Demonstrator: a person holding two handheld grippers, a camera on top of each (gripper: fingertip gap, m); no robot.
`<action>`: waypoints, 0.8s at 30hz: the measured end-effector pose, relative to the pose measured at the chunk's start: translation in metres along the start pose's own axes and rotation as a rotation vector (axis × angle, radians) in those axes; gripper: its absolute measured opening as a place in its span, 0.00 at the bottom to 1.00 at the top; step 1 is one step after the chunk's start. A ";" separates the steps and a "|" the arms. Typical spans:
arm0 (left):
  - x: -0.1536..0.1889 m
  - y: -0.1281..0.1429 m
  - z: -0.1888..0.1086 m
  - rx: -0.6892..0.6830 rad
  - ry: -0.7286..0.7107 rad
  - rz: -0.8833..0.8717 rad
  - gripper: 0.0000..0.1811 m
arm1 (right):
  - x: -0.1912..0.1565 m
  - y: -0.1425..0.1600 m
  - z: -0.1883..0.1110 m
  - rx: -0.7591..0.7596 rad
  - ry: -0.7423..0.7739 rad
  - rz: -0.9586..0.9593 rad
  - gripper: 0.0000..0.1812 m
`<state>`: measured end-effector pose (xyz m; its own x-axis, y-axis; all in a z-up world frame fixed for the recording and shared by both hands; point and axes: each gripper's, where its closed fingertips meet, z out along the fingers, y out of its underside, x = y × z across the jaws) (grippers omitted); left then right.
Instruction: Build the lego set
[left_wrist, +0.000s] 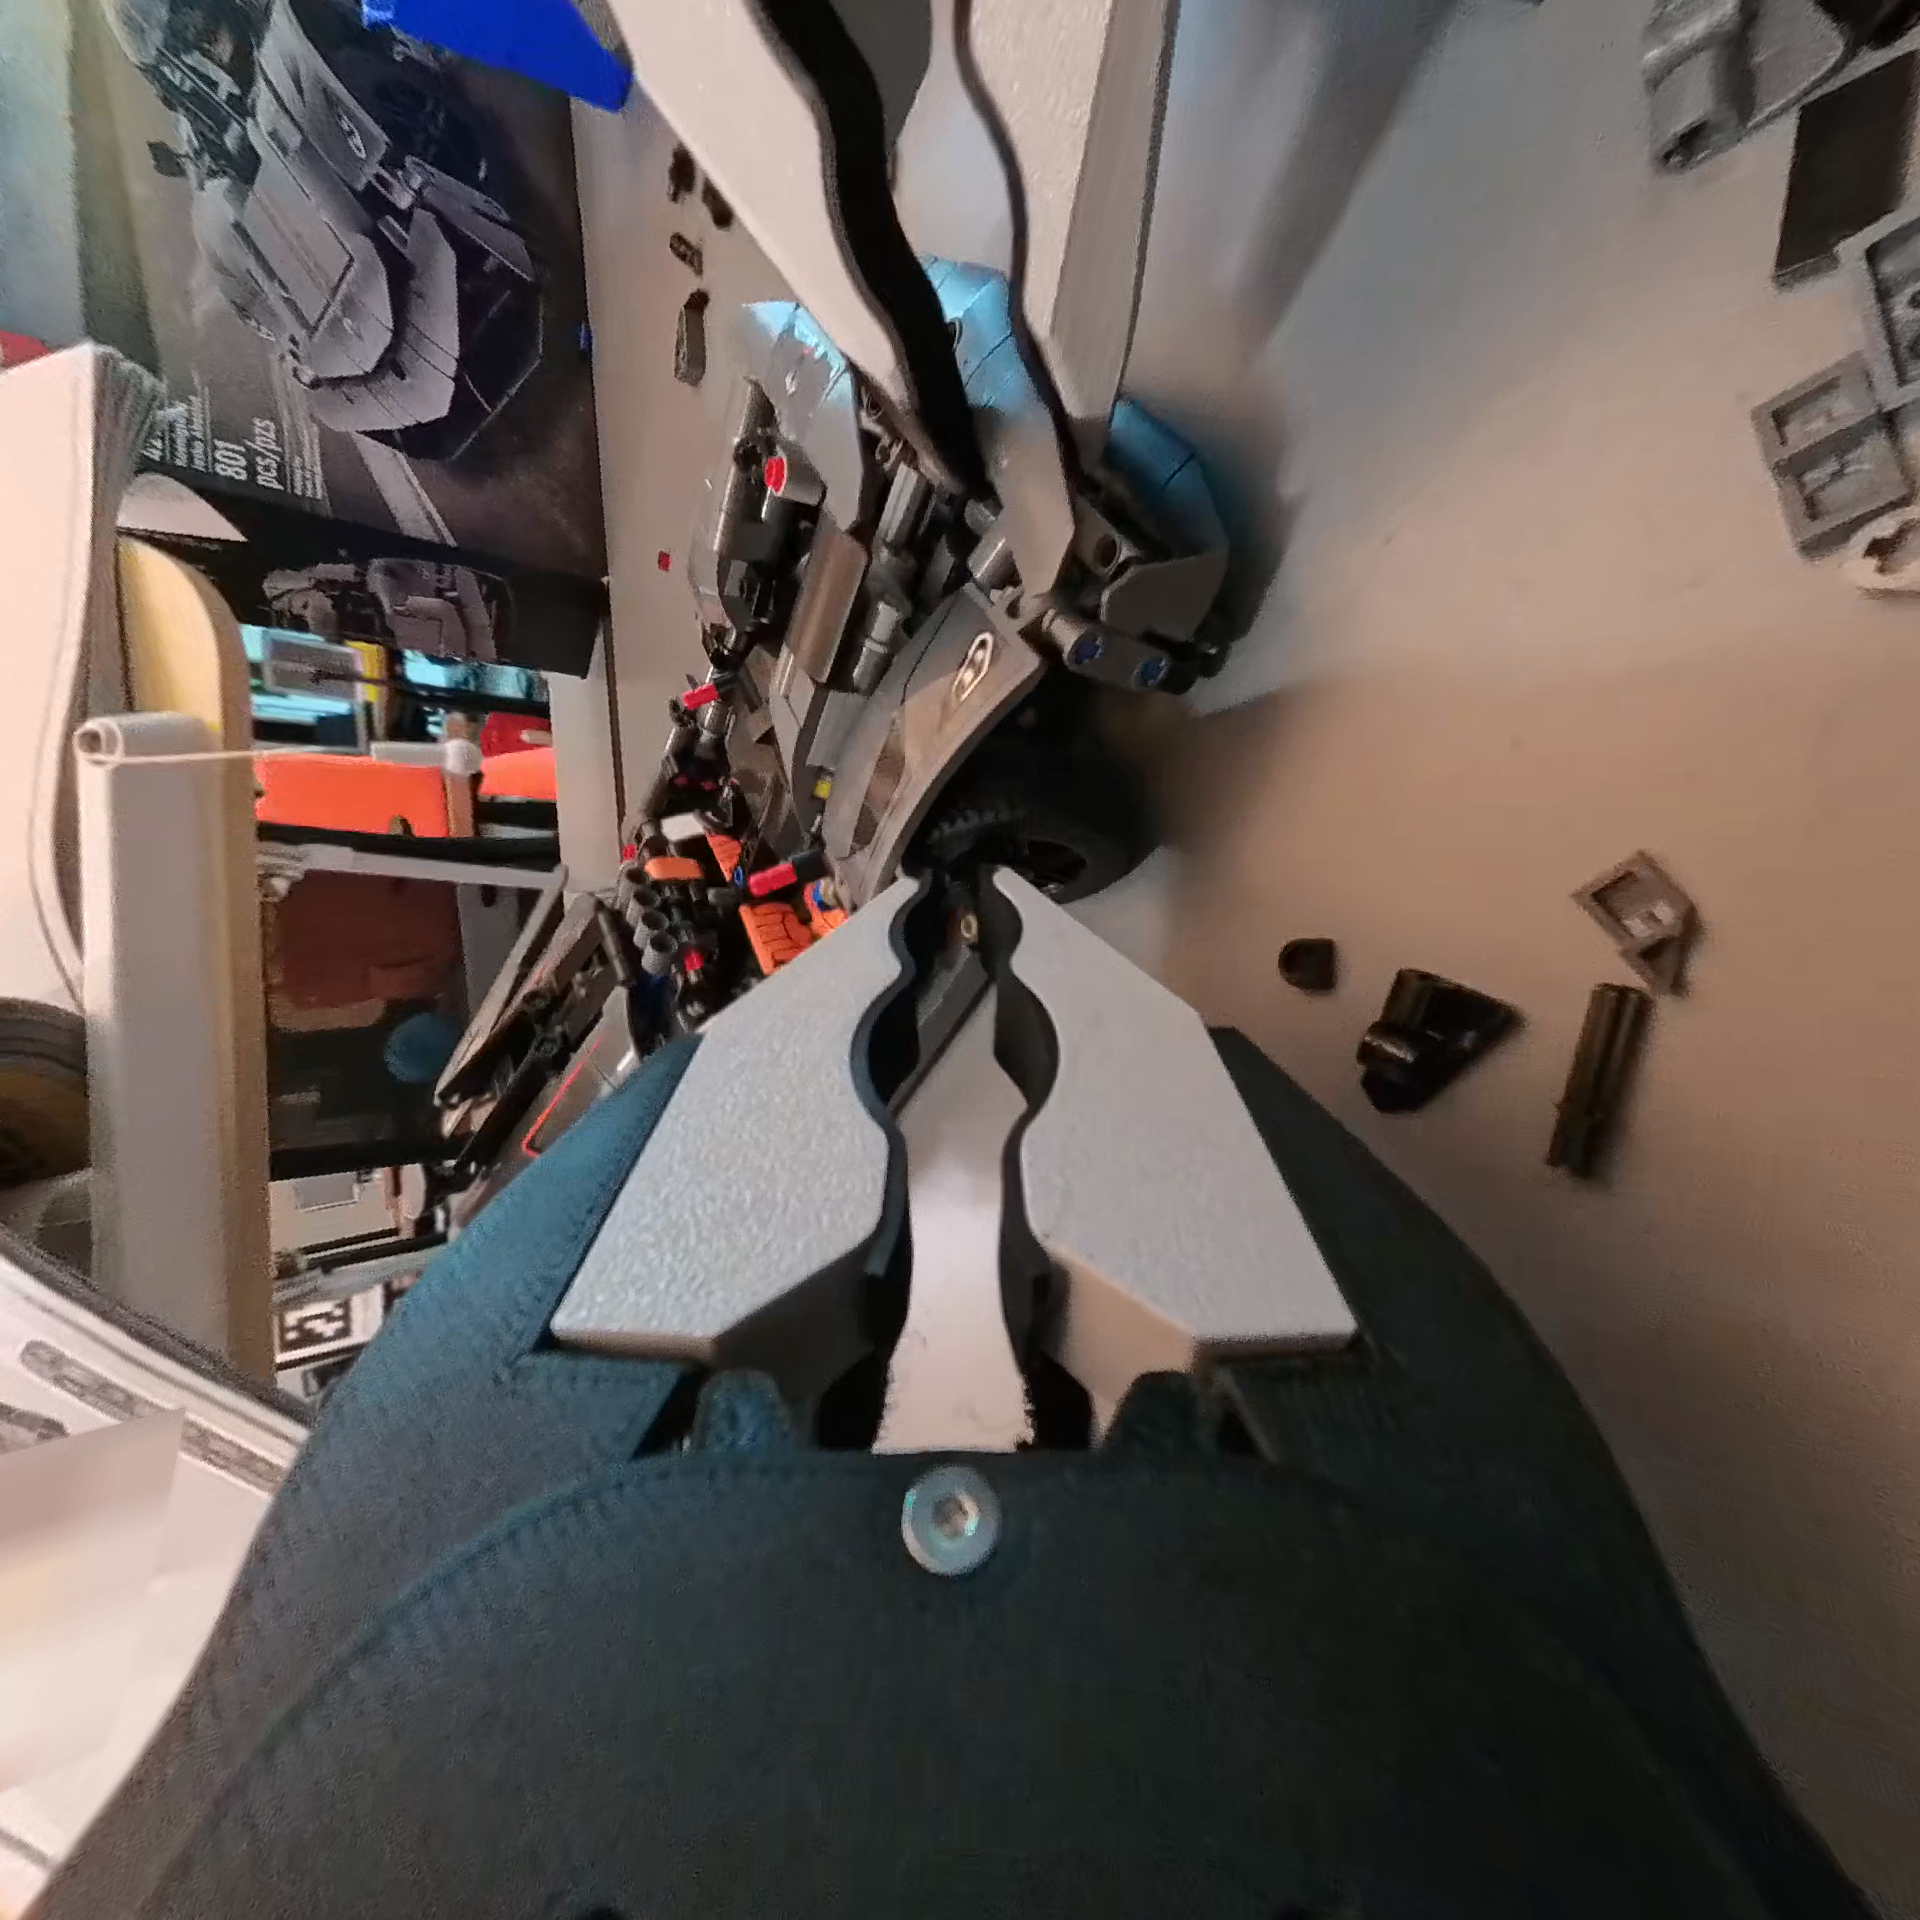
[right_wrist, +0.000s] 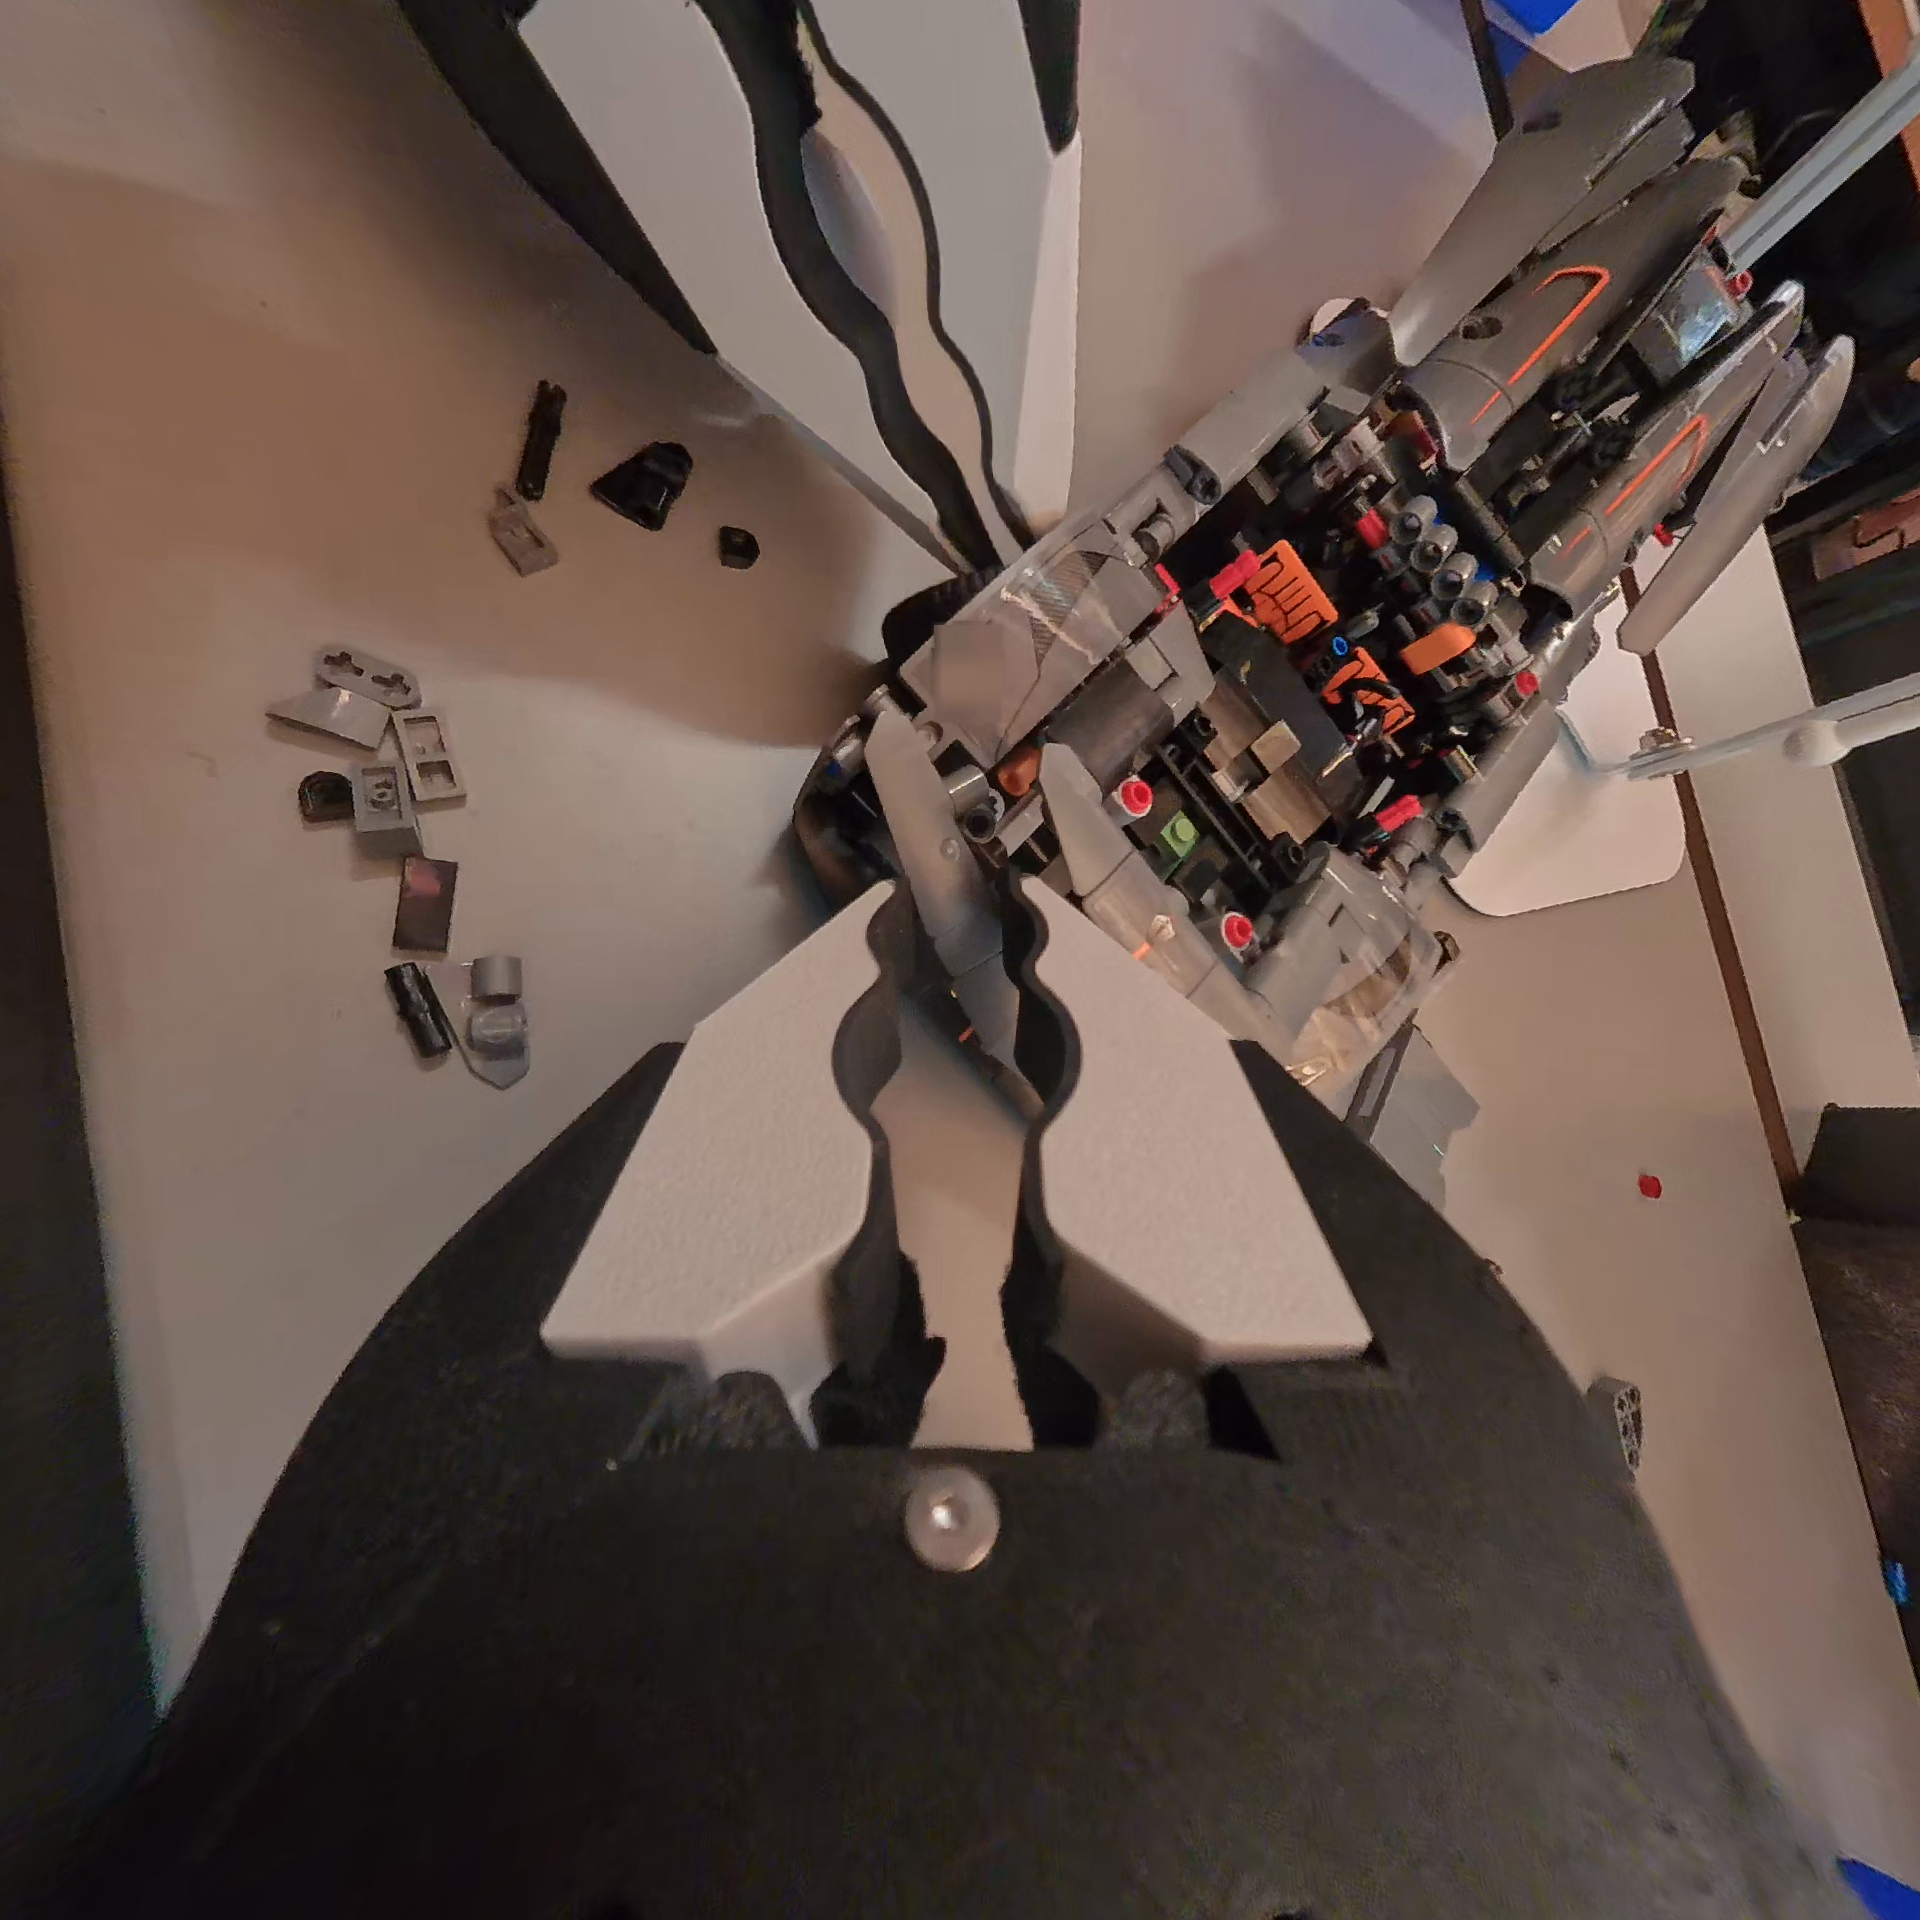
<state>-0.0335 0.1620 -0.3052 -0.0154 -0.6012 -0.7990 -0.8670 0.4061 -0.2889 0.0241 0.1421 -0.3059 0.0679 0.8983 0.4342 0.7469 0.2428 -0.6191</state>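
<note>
lying on the white tabletop (right_wrist: 260, 312), a half-built grey lego car (right_wrist: 1299, 665) with orange and red bits inside, filling the middle and upper right of the right wrist view, long axis running from centre left up to the upper right corner. right gripper (right_wrist: 956, 894) reaching into the car's near end at frame centre, narrowed around a grey panel piece (right_wrist: 935, 831) there, apparently clamping it. in the left wrist view, same car (left_wrist: 862, 644) standing above the left gripper (left_wrist: 956, 883), long axis slanting from lower left to upper centre. left gripper narrowed to a slim gap, tips just beside a black wheel (left_wrist: 1039, 831); gripping anything, cannot tell. loose grey and black pieces (right_wrist: 416, 769) lying scattered at the left of the right wrist view.
</note>
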 end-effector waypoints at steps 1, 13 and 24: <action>0.001 0.001 -0.001 -0.002 0.010 -0.009 0.02 | 0.000 0.000 0.000 0.001 -0.001 0.001 0.07; 0.011 -0.002 0.001 0.017 0.062 -0.042 0.03 | 0.001 0.000 0.000 0.000 0.001 0.002 0.08; 0.010 -0.006 0.001 0.050 0.045 -0.053 0.02 | 0.002 0.002 -0.001 -0.003 0.006 0.009 0.08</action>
<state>-0.0274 0.1544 -0.3121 0.0070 -0.6526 -0.7577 -0.8413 0.4057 -0.3572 0.0259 0.1442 -0.3055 0.0781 0.8983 0.4324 0.7481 0.2339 -0.6210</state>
